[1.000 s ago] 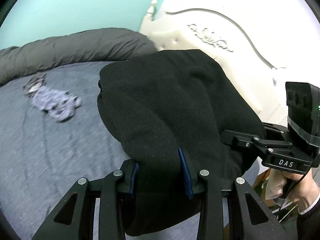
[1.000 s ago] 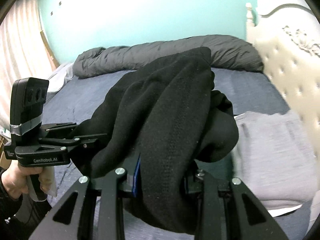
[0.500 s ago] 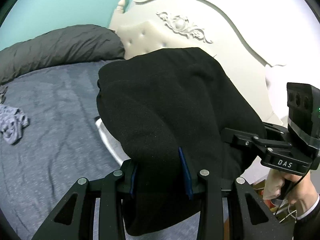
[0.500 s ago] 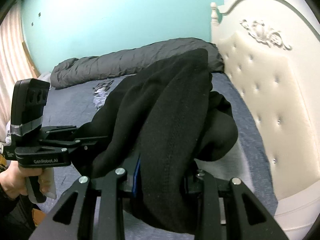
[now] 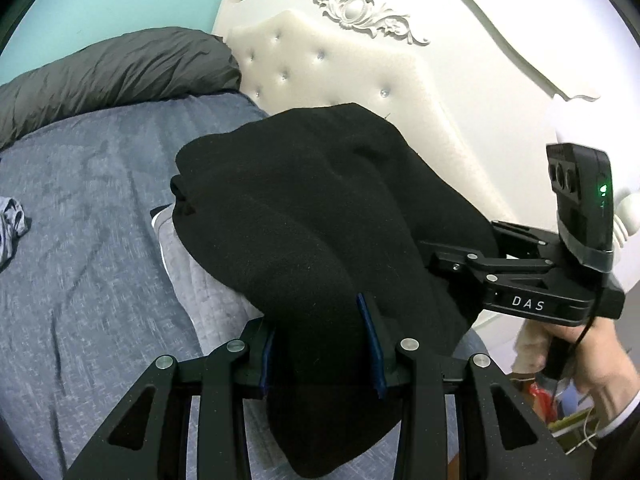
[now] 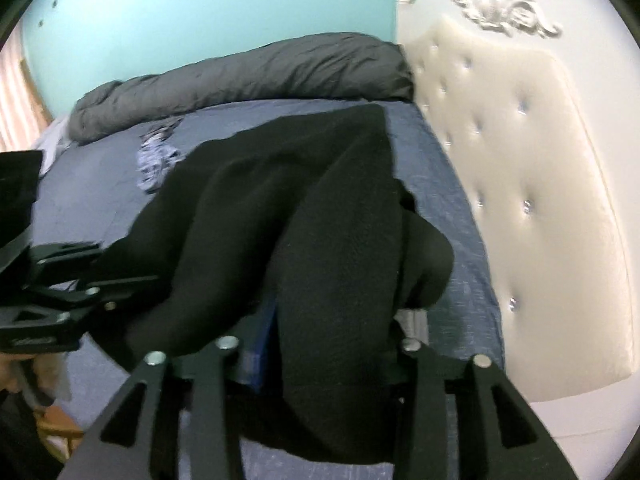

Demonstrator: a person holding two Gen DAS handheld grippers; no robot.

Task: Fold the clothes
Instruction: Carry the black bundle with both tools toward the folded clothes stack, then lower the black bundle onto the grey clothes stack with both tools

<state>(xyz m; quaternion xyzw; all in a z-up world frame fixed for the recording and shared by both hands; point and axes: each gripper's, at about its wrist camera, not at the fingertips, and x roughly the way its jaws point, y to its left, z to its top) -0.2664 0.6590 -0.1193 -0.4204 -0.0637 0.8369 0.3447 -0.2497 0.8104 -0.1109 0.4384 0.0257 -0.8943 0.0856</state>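
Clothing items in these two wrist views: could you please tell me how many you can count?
3: a black fleece garment held up between both grippers, a folded light grey garment beneath it on the bed, and a crumpled blue-grey garment farther out on the bedspread. Others may be hidden.

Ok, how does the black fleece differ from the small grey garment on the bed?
The black fleece is bulky and clamped in the left gripper; the grey garment looks smaller and lies crumpled on the bed. The fleece is plain black, the garment pale blue-grey. Both are soft clothing.
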